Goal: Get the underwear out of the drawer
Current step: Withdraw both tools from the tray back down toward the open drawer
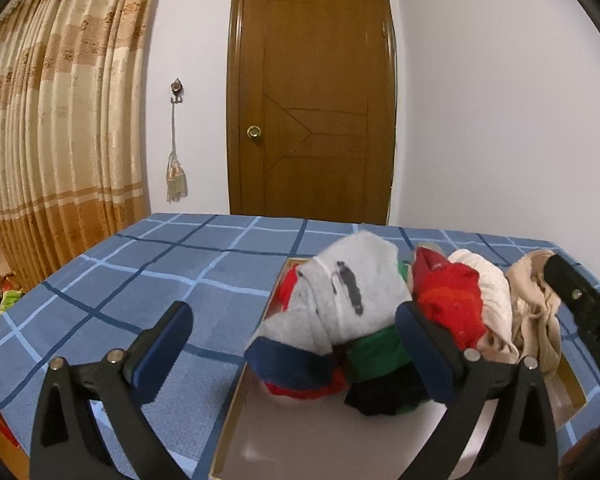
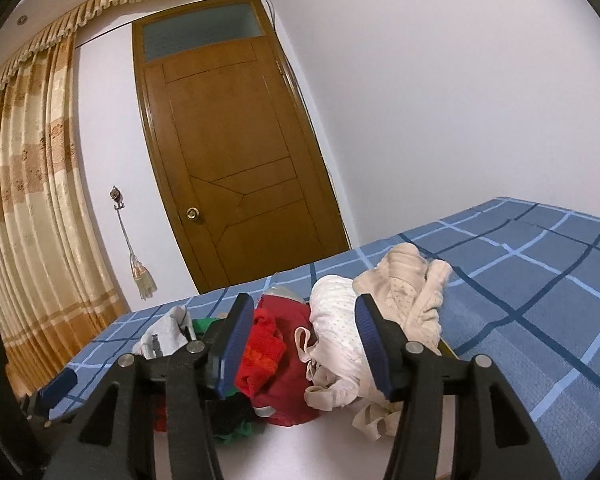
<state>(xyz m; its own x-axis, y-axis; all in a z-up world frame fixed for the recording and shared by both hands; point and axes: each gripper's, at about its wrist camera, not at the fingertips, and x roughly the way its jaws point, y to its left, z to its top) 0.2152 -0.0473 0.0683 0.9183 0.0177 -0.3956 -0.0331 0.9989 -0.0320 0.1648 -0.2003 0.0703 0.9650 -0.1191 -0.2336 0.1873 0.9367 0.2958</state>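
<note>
An open drawer [image 1: 236, 412] with a pale floor sits in the blue checked bed top, holding a heap of underwear. In the left wrist view the heap shows a grey piece [image 1: 352, 288], red pieces [image 1: 448, 300], a green piece [image 1: 380, 352], a white piece [image 1: 496, 292] and a beige piece [image 1: 536, 304]. My left gripper [image 1: 296, 340] is open, wide around the grey and green pieces, near the heap's front. My right gripper [image 2: 300, 340] is open, with its fingers either side of the red piece [image 2: 268, 352] and the white piece [image 2: 336, 320].
The blue checked bed cover [image 1: 140, 280] spreads left and behind the drawer. A wooden door [image 1: 312, 100] and white wall stand behind. A tan curtain [image 1: 52, 140] hangs at the left. The right gripper's black body [image 1: 580, 312] shows at the left view's right edge.
</note>
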